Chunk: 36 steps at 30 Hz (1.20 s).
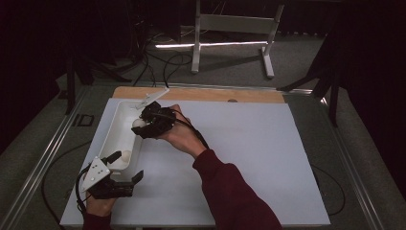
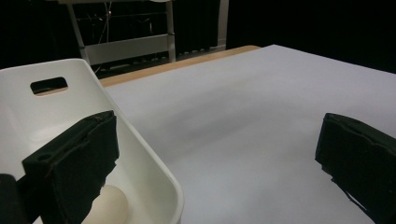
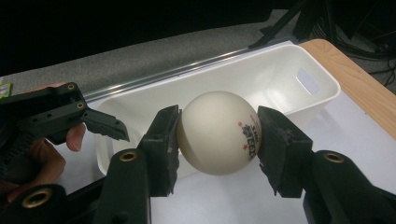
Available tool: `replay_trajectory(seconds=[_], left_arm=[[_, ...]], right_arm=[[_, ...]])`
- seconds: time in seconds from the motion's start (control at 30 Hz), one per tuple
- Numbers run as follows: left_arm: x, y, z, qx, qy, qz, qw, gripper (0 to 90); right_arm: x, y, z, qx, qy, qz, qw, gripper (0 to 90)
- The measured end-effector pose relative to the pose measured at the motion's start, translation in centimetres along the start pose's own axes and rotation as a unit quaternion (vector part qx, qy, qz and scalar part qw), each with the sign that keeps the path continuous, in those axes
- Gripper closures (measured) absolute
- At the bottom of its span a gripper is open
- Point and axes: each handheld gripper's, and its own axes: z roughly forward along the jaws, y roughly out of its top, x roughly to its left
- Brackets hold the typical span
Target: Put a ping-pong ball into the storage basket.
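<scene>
Right gripper view: a white ball (image 3: pixel 218 133) with red and dark print sits pinched between the right tongs (image 3: pixel 218 140), held over a long white bin (image 3: pixel 261 79). On the high view that bin lies at nine o'clock on the tabletop (image 1: pixel 249 143); the left tongs (image 1: pixel 125 167) stand spread across its six o'clock wall, one jaw beside a second ball (image 2: pixel 105 205) inside.
</scene>
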Motion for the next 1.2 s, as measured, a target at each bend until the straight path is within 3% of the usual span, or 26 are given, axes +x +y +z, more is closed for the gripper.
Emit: replay_trajectory(seconds=[1.2], left_arm=[[0.1,0.0,-0.1,-0.002,0.001,-0.001,1.0000,0.3]], right_arm=[[1.4,1.7,2.0,0.000,0.008,-0.007,0.9999,50.7]])
